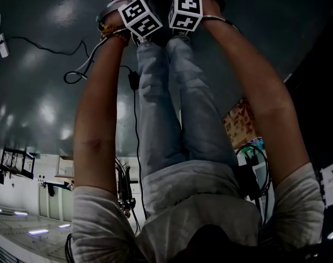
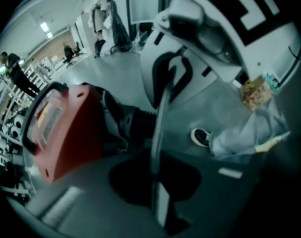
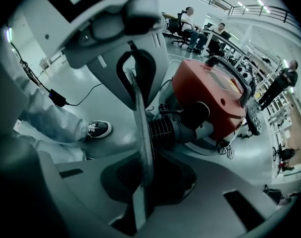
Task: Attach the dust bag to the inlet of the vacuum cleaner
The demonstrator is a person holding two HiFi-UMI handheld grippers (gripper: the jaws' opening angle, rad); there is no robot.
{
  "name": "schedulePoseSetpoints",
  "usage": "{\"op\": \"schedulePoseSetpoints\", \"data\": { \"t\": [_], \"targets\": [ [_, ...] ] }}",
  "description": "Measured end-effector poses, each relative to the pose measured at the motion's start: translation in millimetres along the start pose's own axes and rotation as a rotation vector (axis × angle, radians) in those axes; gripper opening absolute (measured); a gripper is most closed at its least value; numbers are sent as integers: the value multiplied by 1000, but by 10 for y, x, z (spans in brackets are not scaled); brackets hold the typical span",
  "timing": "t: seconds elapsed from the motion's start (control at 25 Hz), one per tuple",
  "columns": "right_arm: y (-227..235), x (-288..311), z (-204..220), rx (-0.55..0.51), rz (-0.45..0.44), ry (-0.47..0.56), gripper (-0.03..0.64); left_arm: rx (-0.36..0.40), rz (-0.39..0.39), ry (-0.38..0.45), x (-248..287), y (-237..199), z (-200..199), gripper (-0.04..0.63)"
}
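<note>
Vac body (image 3: 210, 95): red plastic, smooth, semi-gloss. Its handle (image 3: 229, 71): black, matt. Hose stub (image 3: 165, 128): black, ribbed, dull, plastic or rubber, can't tell which. My left claw (image 2: 163, 103) & right claw (image 3: 136, 90): pale grey moulded plastic shells, smooth, satin; the thin jaw edges look like bare metal, not sure. Marker cubes (image 1: 140, 16): matt b/w print. Floor (image 1: 40, 64): grey, smooth, v. glossy, lights mirrored in it. My jeans (image 1: 172, 92): faded blue denim. Tee (image 1: 183, 201): soft grey cloth. Shoe (image 3: 97, 129): black canvas-like upper, white sole.

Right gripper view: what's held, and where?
The right hand-held gripper and left hand-held gripper clamp a thin grey flat sheet, edge-on, by its near edge.
</note>
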State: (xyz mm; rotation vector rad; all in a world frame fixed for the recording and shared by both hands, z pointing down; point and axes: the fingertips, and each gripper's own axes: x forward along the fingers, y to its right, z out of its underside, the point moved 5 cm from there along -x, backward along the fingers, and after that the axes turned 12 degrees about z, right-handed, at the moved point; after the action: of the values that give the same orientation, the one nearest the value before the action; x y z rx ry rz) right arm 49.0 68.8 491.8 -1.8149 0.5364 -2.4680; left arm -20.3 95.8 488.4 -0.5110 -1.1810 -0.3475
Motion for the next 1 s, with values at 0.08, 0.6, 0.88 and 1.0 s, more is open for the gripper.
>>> {"op": "schedulePoseSetpoints", "data": {
  "t": [0.08,0.6,0.88,1.0],
  "targets": [
    [1,42,54,16,-6,-12,37,47,-15,1,-72,36,-63,15],
    [25,-20,-30,-36,14,-1,38,-45,3,6,88,-50,51,14],
    [35,47,157,32,-7,-43,38,111,-40,-10,-82,41,-170,14],
    [2,-43,142,52,-15,-23,38,70,-30,1,-53,15,-142,14]
  ]
}}
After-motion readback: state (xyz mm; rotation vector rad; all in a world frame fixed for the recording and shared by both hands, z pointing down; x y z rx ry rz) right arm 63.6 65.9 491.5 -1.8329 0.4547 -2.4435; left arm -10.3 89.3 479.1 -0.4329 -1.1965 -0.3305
